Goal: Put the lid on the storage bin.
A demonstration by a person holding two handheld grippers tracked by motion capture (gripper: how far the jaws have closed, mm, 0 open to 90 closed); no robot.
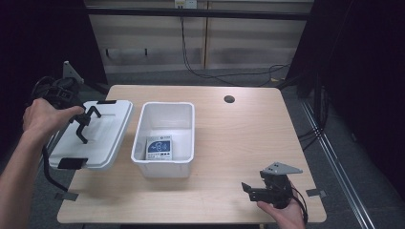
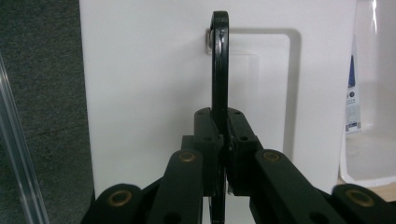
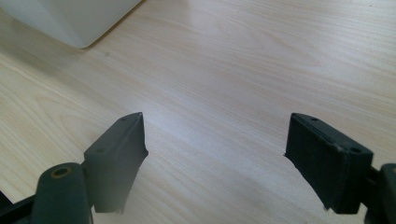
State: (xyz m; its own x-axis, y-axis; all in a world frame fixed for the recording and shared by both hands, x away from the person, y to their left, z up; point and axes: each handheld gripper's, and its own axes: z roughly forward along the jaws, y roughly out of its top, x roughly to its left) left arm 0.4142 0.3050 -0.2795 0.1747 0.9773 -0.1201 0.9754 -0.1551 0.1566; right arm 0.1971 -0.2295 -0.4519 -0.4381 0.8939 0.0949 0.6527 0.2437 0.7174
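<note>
My left gripper (image 1: 85, 122) jaws clamp the lid's handle (image 2: 219, 65) at frame left; the box (image 1: 165, 138) lies just right; right gripper (image 3: 224, 158) jaws apart.

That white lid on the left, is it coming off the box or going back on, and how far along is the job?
I can't tell the direction. Done so far: the white box stands open with a printed packet inside. In hand: the left gripper is shut on the black handle of the lid, held beside the box. The right gripper rests open near the table edge. Left: setting the lid down or on.
</note>
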